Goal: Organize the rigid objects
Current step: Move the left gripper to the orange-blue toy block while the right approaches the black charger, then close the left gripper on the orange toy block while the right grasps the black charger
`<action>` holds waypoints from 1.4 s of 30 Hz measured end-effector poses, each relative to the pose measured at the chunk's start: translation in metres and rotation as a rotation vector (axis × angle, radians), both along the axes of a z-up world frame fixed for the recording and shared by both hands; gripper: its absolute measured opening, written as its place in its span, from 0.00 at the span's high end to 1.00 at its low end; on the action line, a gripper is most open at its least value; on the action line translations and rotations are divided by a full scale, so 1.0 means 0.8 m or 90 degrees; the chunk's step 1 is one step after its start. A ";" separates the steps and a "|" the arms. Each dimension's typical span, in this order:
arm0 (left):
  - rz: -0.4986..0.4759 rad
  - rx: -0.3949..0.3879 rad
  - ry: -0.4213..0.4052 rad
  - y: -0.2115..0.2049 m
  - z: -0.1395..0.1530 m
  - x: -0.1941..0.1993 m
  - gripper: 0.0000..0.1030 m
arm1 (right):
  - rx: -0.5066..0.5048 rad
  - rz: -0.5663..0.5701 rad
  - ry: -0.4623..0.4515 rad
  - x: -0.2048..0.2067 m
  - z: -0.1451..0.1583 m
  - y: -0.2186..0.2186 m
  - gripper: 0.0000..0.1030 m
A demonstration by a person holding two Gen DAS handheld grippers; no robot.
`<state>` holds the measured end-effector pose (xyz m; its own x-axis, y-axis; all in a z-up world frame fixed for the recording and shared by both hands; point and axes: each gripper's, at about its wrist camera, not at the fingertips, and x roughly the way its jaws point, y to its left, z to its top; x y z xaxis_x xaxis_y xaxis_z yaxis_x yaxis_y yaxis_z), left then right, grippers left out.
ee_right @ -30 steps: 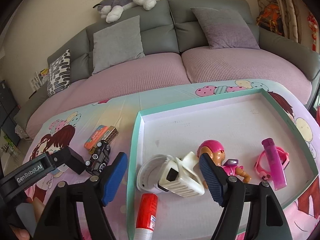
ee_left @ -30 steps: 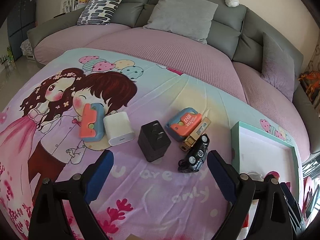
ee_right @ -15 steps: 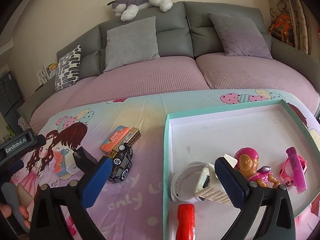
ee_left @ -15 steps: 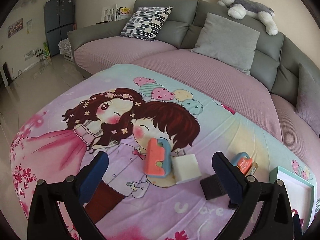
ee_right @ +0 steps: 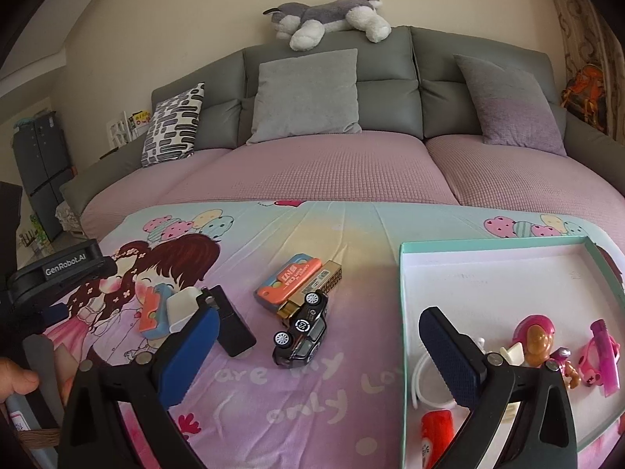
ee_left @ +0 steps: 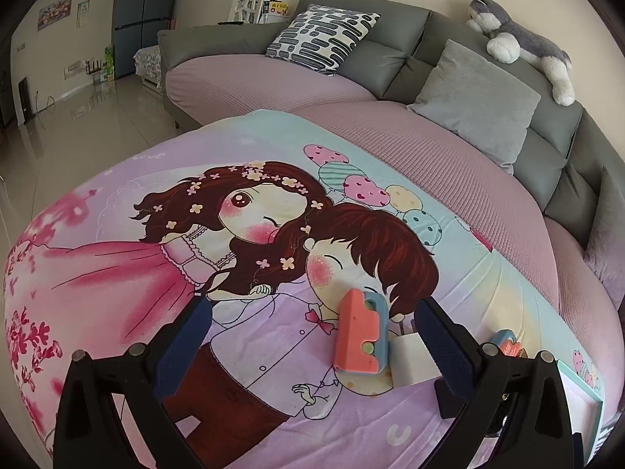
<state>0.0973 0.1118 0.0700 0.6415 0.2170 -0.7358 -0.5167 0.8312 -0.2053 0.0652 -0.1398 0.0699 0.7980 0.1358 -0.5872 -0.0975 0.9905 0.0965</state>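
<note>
Your left gripper [ee_left: 312, 336] hangs with its jaws spread wide and nothing between the pads, aimed down at the cartoon-print cloth [ee_left: 242, 179] that covers the tabletop. Just inside the right jaw, lower right of the left wrist view, an orange-and-blue block [ee_left: 361, 338] stands on the cloth with a white charger [ee_left: 410, 357] touching its right side.

Your right gripper [ee_right: 316, 355] is likewise released, jaws wide and empty. Between its jaws in the right wrist view lies a black toy car [ee_right: 302, 328], its upper end against an orange-and-blue case [ee_right: 287, 279] and a tan box [ee_right: 324, 281] at frame centre. A black charger [ee_right: 234, 322] sits just beyond the left jaw, beside the white charger and block.

At right, the teal-rimmed tray [ee_right: 496, 242] holds a pink-helmeted figure [ee_right: 541, 338], a pink toy with a magenta lighter [ee_right: 603, 355] laid on it, a white piece partly hidden by the right jaw, and a red tube [ee_right: 437, 430] at the lower edge.

A grey sofa [ee_right: 390, 82] with a plush dog [ee_right: 328, 19] on its back fills the background.
</note>
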 end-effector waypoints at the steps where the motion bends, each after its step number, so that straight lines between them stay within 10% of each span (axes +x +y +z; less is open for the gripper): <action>1: 0.000 -0.002 0.002 0.003 -0.003 0.001 0.00 | 0.001 0.006 0.004 0.001 -0.003 0.004 0.00; 9: -0.051 -0.025 0.025 0.002 -0.033 0.019 0.00 | 0.047 0.048 0.035 0.016 -0.021 0.026 0.01; 19: -0.089 -0.051 0.069 -0.003 -0.064 0.039 0.00 | 0.047 0.087 0.068 0.033 -0.038 0.058 0.26; 34: -0.082 0.007 0.107 0.003 -0.075 0.047 0.00 | 0.030 0.123 0.075 0.053 -0.044 0.085 0.44; 42: -0.094 -0.014 0.095 0.008 -0.072 0.044 0.27 | 0.019 0.122 0.078 0.059 -0.049 0.091 0.56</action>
